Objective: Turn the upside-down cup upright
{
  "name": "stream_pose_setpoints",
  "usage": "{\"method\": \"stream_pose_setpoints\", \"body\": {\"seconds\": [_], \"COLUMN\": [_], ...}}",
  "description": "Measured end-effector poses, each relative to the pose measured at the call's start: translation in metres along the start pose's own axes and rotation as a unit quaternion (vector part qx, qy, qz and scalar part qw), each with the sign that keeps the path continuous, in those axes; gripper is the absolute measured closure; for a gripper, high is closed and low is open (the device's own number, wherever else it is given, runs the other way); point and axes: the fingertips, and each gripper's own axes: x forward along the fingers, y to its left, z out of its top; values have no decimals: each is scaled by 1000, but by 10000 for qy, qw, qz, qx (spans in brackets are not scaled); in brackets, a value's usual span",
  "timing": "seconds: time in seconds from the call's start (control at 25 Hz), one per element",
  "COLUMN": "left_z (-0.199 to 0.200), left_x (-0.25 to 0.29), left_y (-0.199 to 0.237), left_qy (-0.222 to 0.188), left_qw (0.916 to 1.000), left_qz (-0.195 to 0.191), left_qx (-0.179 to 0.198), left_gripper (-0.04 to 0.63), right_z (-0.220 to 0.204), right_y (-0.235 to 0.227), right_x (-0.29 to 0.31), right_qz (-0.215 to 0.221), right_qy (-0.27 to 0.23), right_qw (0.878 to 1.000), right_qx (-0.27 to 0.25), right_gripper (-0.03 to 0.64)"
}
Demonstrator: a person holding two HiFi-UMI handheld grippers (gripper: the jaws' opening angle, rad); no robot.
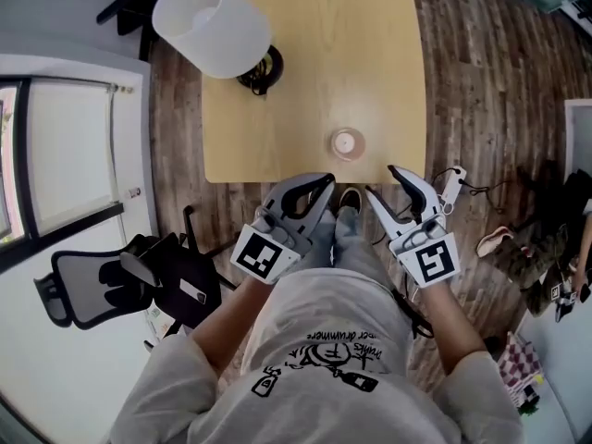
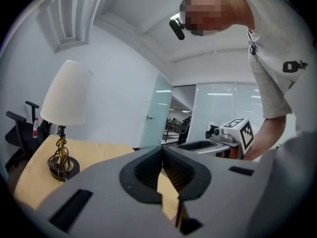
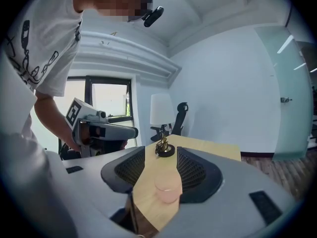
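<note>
Cup point(image 1: 348, 143) on table point(image 1: 370, 54) nr front edge; L gripper point(image 1: 325, 182) jaws together, R gripper point(image 1: 381, 181) jaws apart.

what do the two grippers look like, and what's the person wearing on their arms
The left gripper and the right gripper are both light grey moulded plastic, with long tapered fingers lined by black ribbed pads. Each has a white cube at its rear, printed with black square markers. The person wears a pale grey short-sleeved T-shirt with black print on the front.

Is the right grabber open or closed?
Open. The right gripper has its jaws apart, and the table and pink cup show through the gap, untouched.
</note>
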Motion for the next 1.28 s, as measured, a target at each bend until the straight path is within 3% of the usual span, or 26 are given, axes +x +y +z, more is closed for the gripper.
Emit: {"method": "stream_pose_setpoints", "body": {"seconds": [0.48, 0.72, 1.28], "left_z": [-69, -90, -104], "left_x": [26, 41, 49], "left_y": [32, 41, 42], "left_qy": [131, 131, 14], "left_qw": [9998, 9996, 9993], "left_qz": [-129, -245, -358], "left_qx": [14, 71, -38], "left_gripper": [586, 586, 586], "right_z": [-90, -134, -154], "right_y": [-23, -30, -24], "right_x": [52, 73, 103], "right_qz": [93, 204, 292], "right_qy": [226, 604, 896], "right_qw": [9995, 9974, 9923], "right_qx": [-175, -329, -808], "right_gripper": [328, 270, 259]}}
